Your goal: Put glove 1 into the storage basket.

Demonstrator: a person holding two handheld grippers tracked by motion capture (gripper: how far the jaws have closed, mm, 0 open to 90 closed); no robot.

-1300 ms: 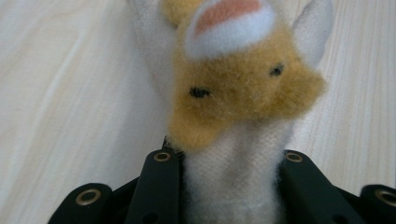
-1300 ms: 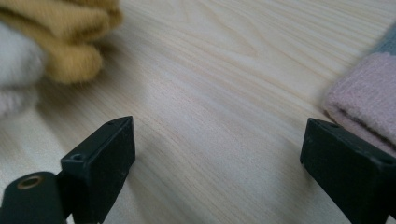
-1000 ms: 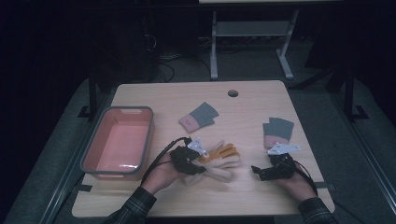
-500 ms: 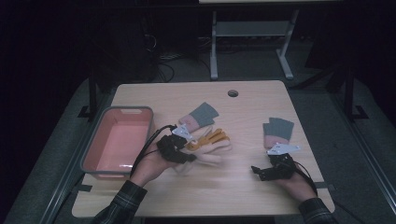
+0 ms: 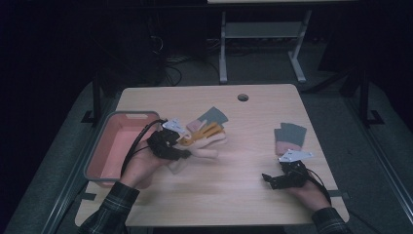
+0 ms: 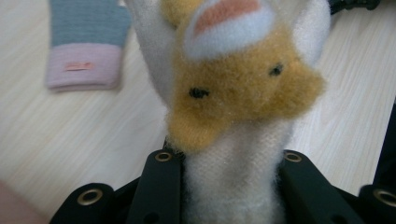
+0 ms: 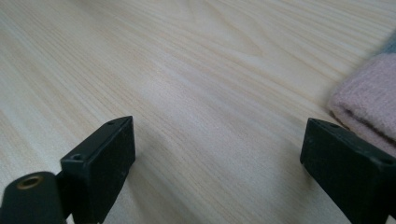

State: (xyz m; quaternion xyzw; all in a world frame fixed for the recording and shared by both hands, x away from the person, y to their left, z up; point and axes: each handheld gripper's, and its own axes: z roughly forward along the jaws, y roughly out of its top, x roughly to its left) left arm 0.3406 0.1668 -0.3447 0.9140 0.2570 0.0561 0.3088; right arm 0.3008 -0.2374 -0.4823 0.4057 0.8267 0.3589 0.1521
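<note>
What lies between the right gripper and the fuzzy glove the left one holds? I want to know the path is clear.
Only bare table in the high view, between the right gripper and the glove.

High view dim, grainy; surroundings beyond table (image 5: 253,195) near black. Left gripper view bright, fluffy glove (image 6: 233,93) soft, close-up blurred. Right gripper view evenly lit, faint shadow under jaws, far tabletop defocused.
</note>
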